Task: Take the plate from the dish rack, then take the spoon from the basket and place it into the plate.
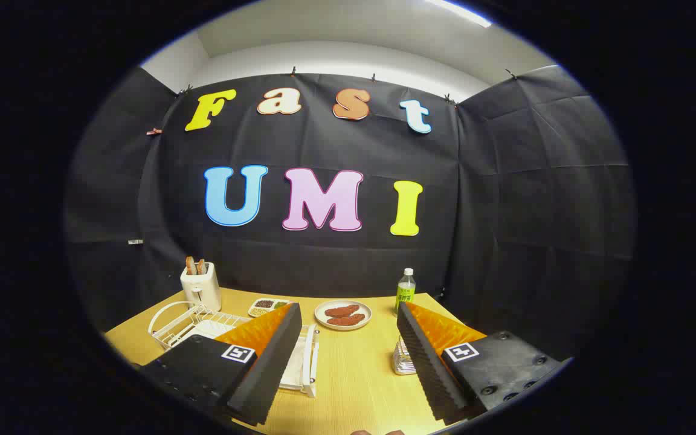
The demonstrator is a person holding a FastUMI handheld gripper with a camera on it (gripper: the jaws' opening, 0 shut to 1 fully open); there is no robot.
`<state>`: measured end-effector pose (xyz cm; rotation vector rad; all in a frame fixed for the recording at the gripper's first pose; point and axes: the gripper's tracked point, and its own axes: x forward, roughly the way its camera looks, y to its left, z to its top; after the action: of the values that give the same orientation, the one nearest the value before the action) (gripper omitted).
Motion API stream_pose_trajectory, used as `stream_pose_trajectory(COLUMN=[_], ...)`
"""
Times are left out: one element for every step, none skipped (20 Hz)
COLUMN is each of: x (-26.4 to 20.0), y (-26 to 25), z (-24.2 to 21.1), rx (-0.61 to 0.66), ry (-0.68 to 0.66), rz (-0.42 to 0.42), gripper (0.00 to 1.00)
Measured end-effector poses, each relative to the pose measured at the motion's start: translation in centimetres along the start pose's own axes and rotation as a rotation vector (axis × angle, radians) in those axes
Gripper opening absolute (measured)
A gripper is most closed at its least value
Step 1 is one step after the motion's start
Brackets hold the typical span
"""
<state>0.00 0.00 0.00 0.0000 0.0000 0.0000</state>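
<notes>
Black cloth walls close in a booth around a light wooden table point(348, 374), under a white ceiling with a strip light. Over that table the gripper point(348, 338) hangs with its two fingers spread wide apart, holding nothing and touching nothing. At the far left, beyond the left finger, stands a white toaster point(200, 287) with bread in its slots. Nearer, the white wire dish rack point(182, 323) lies partly hidden behind the left finger. A small sectioned tray point(266, 307) sits beside the toaster. Beyond the gap between the fingers rests a plate point(343, 315) bearing reddish food. A green-labelled bottle point(405, 291) stands further right, and the wire basket point(404, 357) sits just against the right finger's inner side.
</notes>
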Motion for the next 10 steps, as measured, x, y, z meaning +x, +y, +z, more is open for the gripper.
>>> stream_pose_trajectory(x=[0.2, 0.2, 0.3, 0.4, 0.5, 0.6, 0.7, 0.8, 1.0, 1.2], y=[0.2, 0.4, 0.6, 0.7, 0.8, 1.0, 1.2, 1.3, 1.2, 1.3], z=[0.0, 0.1, 0.1, 0.0, -0.2, -0.2, -0.2, -0.3, -0.5, -0.4], rx=[-0.001, -0.002, -0.004, -0.01, -0.015, -0.017, -0.02, -0.025, -0.029, -0.026], ry=[0.001, 0.001, 0.004, 0.01, 0.018, 0.022, 0.024, 0.03, 0.034, 0.034], rz=[0.002, 0.005, 0.003, 0.002, 0.002, 0.004, 0.007, 0.004, 0.004, 0.003], gripper=[0.98, 0.98, 0.97, 0.97, 0.98, 0.98, 0.98, 0.97, 0.98, 0.98])
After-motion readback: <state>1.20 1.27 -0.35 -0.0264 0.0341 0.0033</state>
